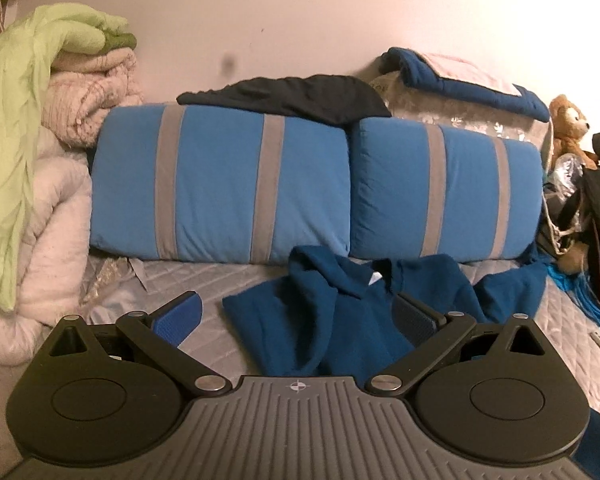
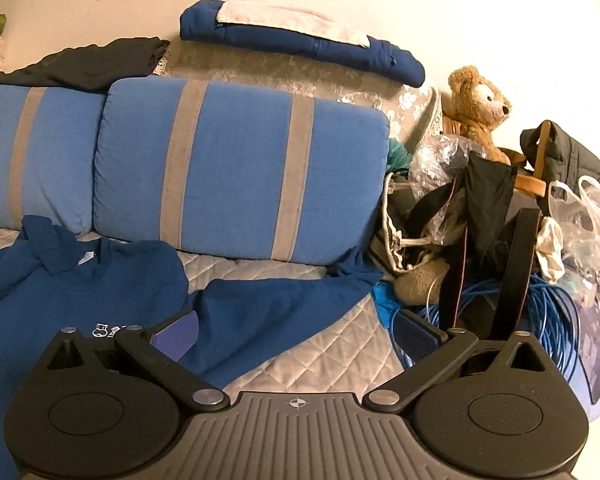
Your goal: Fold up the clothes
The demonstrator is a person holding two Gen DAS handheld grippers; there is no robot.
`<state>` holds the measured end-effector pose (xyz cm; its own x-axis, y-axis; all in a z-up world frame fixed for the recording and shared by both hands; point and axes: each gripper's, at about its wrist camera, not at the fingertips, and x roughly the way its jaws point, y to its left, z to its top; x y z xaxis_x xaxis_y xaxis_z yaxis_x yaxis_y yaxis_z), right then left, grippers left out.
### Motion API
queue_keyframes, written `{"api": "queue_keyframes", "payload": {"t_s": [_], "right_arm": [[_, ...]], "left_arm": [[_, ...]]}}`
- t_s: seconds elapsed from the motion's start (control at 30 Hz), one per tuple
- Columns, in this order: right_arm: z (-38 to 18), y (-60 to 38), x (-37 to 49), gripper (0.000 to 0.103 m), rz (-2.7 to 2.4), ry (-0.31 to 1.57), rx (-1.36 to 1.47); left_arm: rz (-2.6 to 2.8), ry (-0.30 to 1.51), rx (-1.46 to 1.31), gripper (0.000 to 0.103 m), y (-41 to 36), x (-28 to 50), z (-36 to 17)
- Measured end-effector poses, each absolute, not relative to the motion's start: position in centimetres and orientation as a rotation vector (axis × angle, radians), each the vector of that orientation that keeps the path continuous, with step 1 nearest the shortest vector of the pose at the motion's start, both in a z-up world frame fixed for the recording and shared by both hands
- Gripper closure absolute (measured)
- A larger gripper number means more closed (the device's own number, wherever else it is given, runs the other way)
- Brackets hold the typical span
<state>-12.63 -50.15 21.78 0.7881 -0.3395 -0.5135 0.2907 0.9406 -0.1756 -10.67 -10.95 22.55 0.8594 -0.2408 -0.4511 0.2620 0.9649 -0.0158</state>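
Spread wide and holding nothing, the left gripper [image 1: 296,314] is seen low over a dark blue long-sleeved sweatshirt [image 1: 332,320] that lies crumpled on a grey quilted bed cover [image 1: 208,280], in front of two blue cushions with grey stripes [image 1: 220,184]. Its left finger is over bare quilt and its right over the garment's body, below the collar.

From the right wrist view, the right gripper [image 2: 296,334] is likewise shown fully open and empty, above one sleeve [image 2: 268,300] stretched out toward the clutter at the bed's edge.

The step in hand is judged to be a first grasp, with no fold yet made. It would be done well if the bunched collar and shoulder were flattened first and the outstretched sleeve pinched near its cuff, clear of the coiled blue cable [image 2: 548,312] just beside it.

A clear plastic bag [image 2: 588,220] is seen among the clutter under a brown teddy bear [image 2: 480,108]; its contents cannot be made out.
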Motion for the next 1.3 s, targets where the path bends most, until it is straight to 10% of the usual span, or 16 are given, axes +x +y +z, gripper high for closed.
{"api": "queue_keyframes", "payload": {"t_s": [0.87,1.3], "right_arm": [[5.8,-58.0,-8.1,0.001,-0.247,0.691,0.192],[2.4,-58.5,-1.3,0.031,-0.187,0.683,0.344]], "left_arm": [[-0.198,0.614,0.039,0.000,-12.9,-12.8,14.2],[-0.176,0.604,0.104,0.000,-13.9,-12.7,14.0]]}}
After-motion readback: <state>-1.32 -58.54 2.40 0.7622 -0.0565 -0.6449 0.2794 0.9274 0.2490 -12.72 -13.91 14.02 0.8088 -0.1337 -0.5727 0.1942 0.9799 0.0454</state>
